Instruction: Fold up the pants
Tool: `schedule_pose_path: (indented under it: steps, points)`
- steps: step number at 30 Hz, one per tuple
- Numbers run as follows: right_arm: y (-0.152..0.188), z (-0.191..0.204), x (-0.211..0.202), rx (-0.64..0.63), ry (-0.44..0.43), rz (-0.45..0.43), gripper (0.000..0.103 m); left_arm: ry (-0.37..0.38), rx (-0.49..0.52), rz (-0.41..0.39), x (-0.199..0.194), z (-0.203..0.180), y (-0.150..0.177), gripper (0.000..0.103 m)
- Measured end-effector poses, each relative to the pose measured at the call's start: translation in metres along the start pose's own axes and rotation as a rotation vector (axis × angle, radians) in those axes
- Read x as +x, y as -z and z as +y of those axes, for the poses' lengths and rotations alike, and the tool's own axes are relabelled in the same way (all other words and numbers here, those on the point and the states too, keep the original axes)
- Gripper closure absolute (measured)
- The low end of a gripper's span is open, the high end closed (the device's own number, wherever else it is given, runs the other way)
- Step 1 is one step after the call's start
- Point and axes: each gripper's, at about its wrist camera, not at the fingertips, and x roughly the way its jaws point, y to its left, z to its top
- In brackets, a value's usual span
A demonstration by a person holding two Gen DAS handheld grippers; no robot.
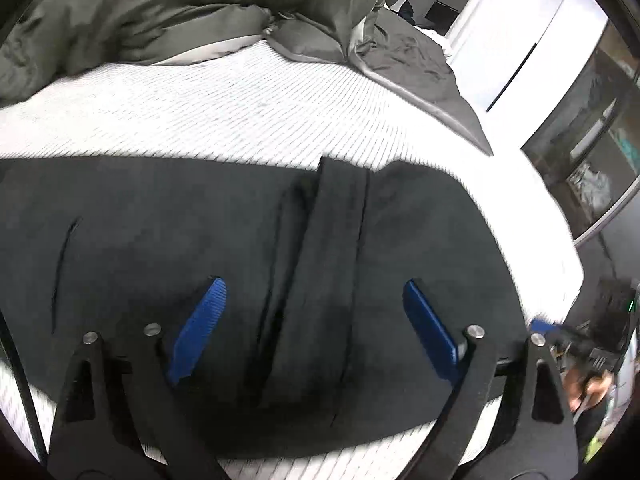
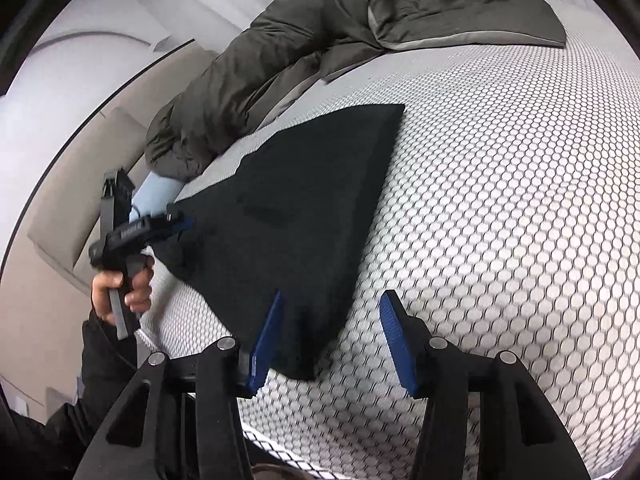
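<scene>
The bed (image 2: 520, 200), covered in a white mattress with a honeycomb pattern, fills most of both views and lies under and ahead of both grippers. A rumpled grey-green duvet (image 1: 180, 20) is heaped along its far side, well beyond the fingertips. The dark pants (image 1: 280, 240) lie flat on the mattress in a folded slab. Seen from the left wrist they spread right beneath the left gripper (image 1: 316, 328), with a lengthwise crease running between its blue fingers (image 1: 200, 328); those fingers stand wide apart and grip nothing. Seen from the right wrist, the near corner of the pants reaches in between the fingers of the right gripper (image 2: 332, 336), close to its left finger; the jaws are parted and not pressing the cloth. To that gripper's left, a hand (image 2: 120, 288) holds the other gripper's handle.
</scene>
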Motion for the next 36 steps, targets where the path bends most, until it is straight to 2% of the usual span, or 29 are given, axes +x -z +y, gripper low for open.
schedule_pose_path:
  steps: [2, 5, 7, 8, 9, 10, 11, 12, 16, 19, 20, 23, 24, 26, 28, 30, 32, 33, 34, 36]
  points:
    - [-0.002, -0.002, 0.002, 0.005, 0.008, -0.002, 0.052, 0.045, -0.001, 0.041, 0.015, -0.006, -0.023, 0.016]
    - [-0.001, -0.006, 0.01, 0.025, 0.018, 0.012, 0.052, 0.08, -0.003, 0.048, 0.04, -0.006, -0.046, 0.016]
    - [0.002, -0.007, 0.017, 0.03, 0.025, 0.036, 0.051, 0.112, -0.085, 0.116, 0.064, 0.007, -0.048, 0.016]
    - [0.003, -0.005, 0.02, 0.028, 0.03, 0.042, 0.051, 0.141, -0.126, 0.149, 0.075, 0.013, -0.046, 0.021]
    - [0.004, -0.005, 0.021, 0.021, 0.029, 0.047, 0.05, 0.133, -0.139, 0.166, 0.086, 0.017, -0.046, 0.028]
    - [0.003, -0.001, 0.026, 0.016, 0.027, 0.048, 0.048, 0.112, -0.126, 0.154, 0.088, 0.017, -0.046, 0.037]
    - [0.004, 0.0, 0.025, 0.01, 0.023, 0.049, 0.048, 0.103, -0.109, 0.141, 0.087, 0.015, -0.046, 0.051]
    - [0.005, 0.002, 0.025, 0.007, 0.022, 0.048, 0.047, 0.113, -0.085, 0.127, 0.083, 0.01, -0.046, 0.06]
    - [0.012, -0.008, 0.011, 0.005, 0.022, 0.043, 0.047, 0.138, -0.063, 0.015, 0.055, 0.005, -0.05, 0.09]
    - [0.013, -0.008, 0.011, 0.001, 0.028, 0.043, 0.047, 0.182, -0.128, -0.04, 0.037, 0.015, -0.053, 0.093]
    - [0.014, -0.008, 0.011, -0.001, 0.03, 0.042, 0.047, 0.174, -0.134, -0.056, 0.032, 0.018, -0.055, 0.093]
    - [0.015, -0.007, 0.012, -0.002, 0.037, 0.045, 0.047, 0.118, -0.145, -0.073, 0.024, 0.031, -0.06, 0.091]
    - [0.014, -0.006, 0.014, -0.002, 0.039, 0.046, 0.046, 0.049, -0.154, -0.052, 0.031, 0.04, -0.061, 0.089]
    - [0.011, -0.003, 0.02, -0.004, 0.037, 0.048, 0.043, -0.025, -0.188, 0.004, 0.046, 0.049, -0.054, 0.069]
    - [0.011, 0.0, 0.022, -0.006, 0.034, 0.048, 0.043, -0.034, -0.217, 0.03, 0.046, 0.051, -0.052, 0.063]
    - [0.009, 0.001, 0.022, 0.004, 0.014, 0.049, 0.042, -0.047, -0.199, 0.015, 0.033, 0.04, -0.051, 0.054]
    - [0.008, -0.001, 0.023, 0.016, -0.025, 0.053, 0.042, -0.053, -0.159, -0.043, 0.011, 0.026, -0.051, 0.029]
    - [0.009, 0.001, 0.025, 0.015, -0.053, 0.062, 0.042, -0.054, -0.136, -0.077, 0.0, 0.014, -0.049, 0.024]
    - [0.012, 0.0, 0.023, 0.011, -0.068, 0.073, 0.042, -0.048, -0.108, -0.102, -0.01, 0.0, -0.044, 0.019]
    - [0.014, 0.008, 0.03, -0.005, -0.106, 0.102, 0.042, -0.034, -0.036, -0.108, -0.019, -0.03, -0.03, 0.017]
